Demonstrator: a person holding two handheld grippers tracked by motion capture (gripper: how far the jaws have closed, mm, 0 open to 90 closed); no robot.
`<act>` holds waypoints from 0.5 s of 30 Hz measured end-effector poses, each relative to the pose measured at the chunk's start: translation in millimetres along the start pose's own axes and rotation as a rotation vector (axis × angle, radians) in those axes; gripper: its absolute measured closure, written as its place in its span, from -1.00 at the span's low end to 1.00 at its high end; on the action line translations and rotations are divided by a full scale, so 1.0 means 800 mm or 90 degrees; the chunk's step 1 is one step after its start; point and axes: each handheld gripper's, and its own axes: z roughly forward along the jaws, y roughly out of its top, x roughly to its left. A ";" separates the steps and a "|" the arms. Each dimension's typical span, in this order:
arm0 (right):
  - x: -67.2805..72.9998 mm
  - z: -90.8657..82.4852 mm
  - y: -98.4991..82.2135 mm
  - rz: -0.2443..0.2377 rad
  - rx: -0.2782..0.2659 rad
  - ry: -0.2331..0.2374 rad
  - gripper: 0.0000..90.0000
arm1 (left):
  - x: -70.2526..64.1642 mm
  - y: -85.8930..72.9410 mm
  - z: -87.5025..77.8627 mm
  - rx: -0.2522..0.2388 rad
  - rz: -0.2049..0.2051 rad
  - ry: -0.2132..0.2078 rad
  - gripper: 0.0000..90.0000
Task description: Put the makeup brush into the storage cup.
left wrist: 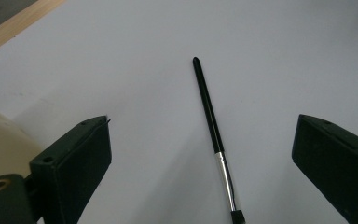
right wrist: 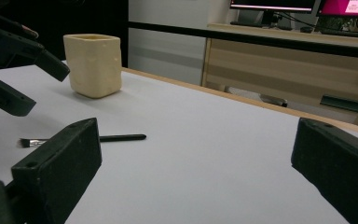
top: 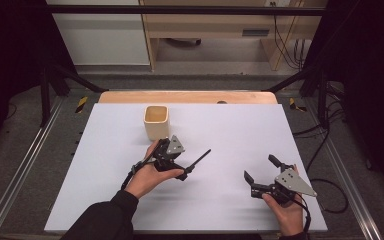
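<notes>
On the white table top [top: 230, 130], just beside the left gripper [top: 187, 167], lies a thin black brush [left wrist: 213, 135] w/ a silver ferrule and a small tuft at one end, flat on the surface, its tip pointing away toward the far right. Jaws on the left gripper are spread wide and straddle the brush from above, not touching it afaict. Right gripper [top: 260, 170] sits well apart near the front right edge, jaws also wide, holding nothing. Cream square cup [top: 156, 121] stands upright just behind the left hand [top: 147, 175], prob where the brush ends up. Handling-wise: looks v light, stiff, skinny and round, so imo it'll roll or squirt out if pinched off-centre. Glossy black handle prob slippery too. I'd grab mid-handle, just past the ferrule on the black part, jaws square across it and low enough to trap it against the table. Stay off the bristles, they're soft and will splay.
</notes>
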 end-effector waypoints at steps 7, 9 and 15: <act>0.000 0.000 0.000 0.002 0.000 0.000 -0.96 | 0.001 -0.001 0.009 0.007 -0.006 0.009 -0.87; 0.000 0.000 0.000 0.002 0.000 -0.001 -0.96 | 0.002 -0.001 0.011 0.013 -0.006 0.012 -0.87; -0.001 0.000 0.000 0.002 0.000 -0.001 -0.96 | 0.001 -0.001 0.018 0.028 -0.003 0.015 -0.86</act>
